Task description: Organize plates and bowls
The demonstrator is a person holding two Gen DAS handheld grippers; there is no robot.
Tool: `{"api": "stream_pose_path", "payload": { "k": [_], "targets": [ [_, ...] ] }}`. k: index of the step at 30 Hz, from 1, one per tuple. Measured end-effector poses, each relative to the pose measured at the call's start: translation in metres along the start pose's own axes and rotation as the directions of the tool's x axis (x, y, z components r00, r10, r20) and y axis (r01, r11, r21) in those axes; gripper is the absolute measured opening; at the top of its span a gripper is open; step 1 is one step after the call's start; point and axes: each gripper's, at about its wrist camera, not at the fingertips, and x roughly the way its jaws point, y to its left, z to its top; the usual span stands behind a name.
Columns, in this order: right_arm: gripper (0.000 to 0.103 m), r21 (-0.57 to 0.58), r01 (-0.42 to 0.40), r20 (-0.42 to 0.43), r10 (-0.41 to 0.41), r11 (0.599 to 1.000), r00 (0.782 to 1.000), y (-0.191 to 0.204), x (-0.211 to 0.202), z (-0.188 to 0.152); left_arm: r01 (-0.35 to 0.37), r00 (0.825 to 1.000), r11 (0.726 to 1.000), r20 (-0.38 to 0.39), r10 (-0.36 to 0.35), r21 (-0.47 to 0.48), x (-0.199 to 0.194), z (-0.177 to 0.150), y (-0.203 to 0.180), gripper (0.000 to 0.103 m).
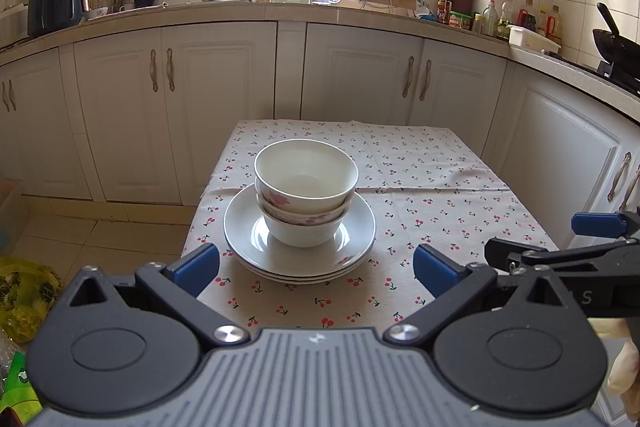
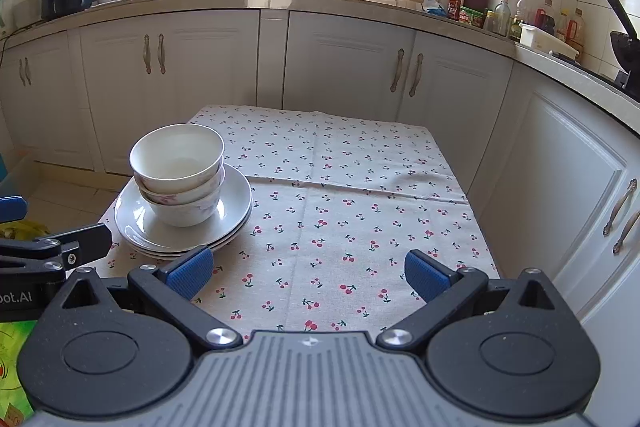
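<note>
With both claws held back at the near edge of the table and nothing between their pads, the work looks either finished or at a pause. The left gripper (image 1: 316, 263) stands spread wide, its blue pads apart and empty, and straight ahead of it, just beyond the fingertips and centred between them, sits the stack: three nested bowls (image 1: 306, 187) resting in the top one of the plates (image 1: 300, 247), which lie piled flat on the cherry-print tablecloth (image 1: 420, 195). The right gripper (image 2: 310, 273) is likewise spread and grips nothing; from it the bowls (image 2: 178, 171) and plates (image 2: 184, 223) lie ahead and off to the left, beyond its left pad, with only bare cloth (image 2: 340, 219) directly in front.

The stack has no long axis to speak of, being round and upright, so approach direction matters less than nearness. I judge the left claw the nearer and better aligned, should the pile need shifting. Beyond the table run white cabinets (image 1: 224, 107) under a cluttered counter (image 1: 240, 9).
</note>
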Motion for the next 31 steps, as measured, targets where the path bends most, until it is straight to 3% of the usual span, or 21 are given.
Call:
{"api": "stream_pose_path", "payload": {
  "k": [31],
  "targets": [
    [0.103, -0.003, 0.02, 0.007, -0.02, 1.0, 1.0, 0.0011, 0.0004, 0.0006, 0.003, 1.0, 1.0, -0.006, -0.003, -0.012, 0.001, -0.0013, -0.001, 0.102]
  ]
}}
